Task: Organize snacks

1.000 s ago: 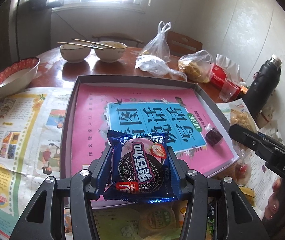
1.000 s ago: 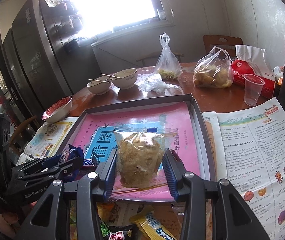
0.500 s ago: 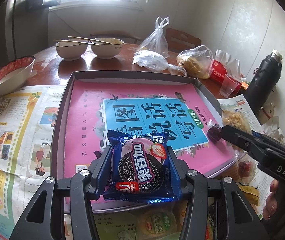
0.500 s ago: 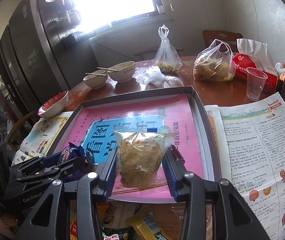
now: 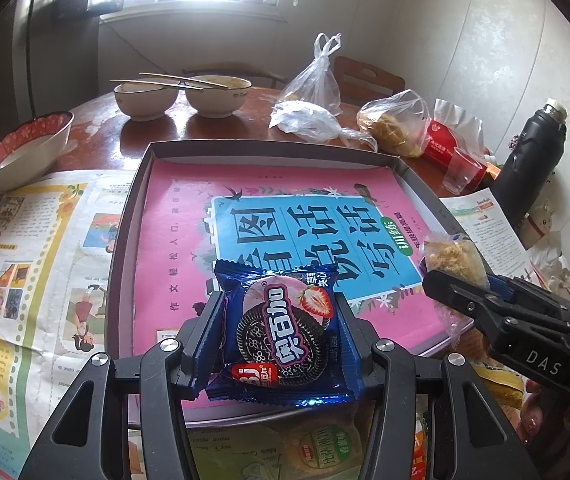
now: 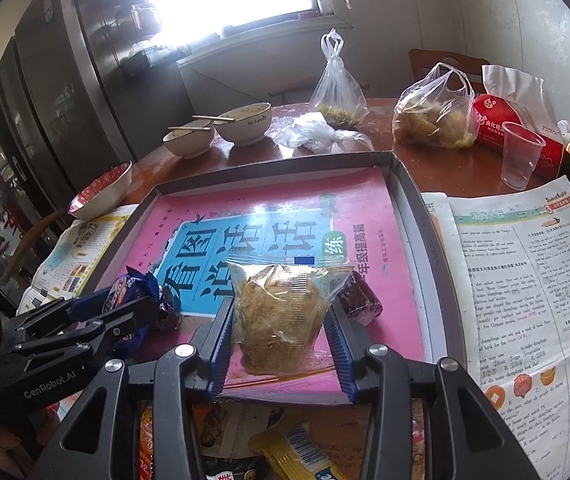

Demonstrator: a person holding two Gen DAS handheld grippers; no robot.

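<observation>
The left gripper (image 5: 279, 326) was clenched on a blue cookie pack (image 5: 281, 334), both blue pads pressed against its sides, and held it above the near edge of the tray (image 5: 133, 216), toward the near-left corner. The right gripper (image 6: 281, 326) was clenched on a clear bag of floss cake (image 6: 279, 316), held above the near edge of the same tray, toward the near-right corner; in the left view it entered from the right with the bag sticking out of its tip. The two grippers stood side by side, apart. Just right of the cake bag, a small dark-red candy (image 6: 361, 300) lay on the pink book (image 6: 369, 220) that lined the tray. Below the grippers, in front of the tray's near edge, more snack packs (image 6: 297, 450) lay in a heap on the table (image 5: 157, 136). Newspapers lay on the table along the tray's left (image 5: 25, 248) and right (image 6: 525, 280) edges. Beyond the far edge stood two white bowls (image 5: 183, 96) with chopsticks (image 5: 169, 82) across them, and a red-rimmed bowl (image 5: 25, 148) sat off the far-left corner. Plastic bags (image 6: 433, 116) of food, a red tissue pack (image 6: 501, 120) and a clear cup (image 6: 519, 156) stood beyond the far-right corner, with a black flask (image 5: 533, 156) further right.
</observation>
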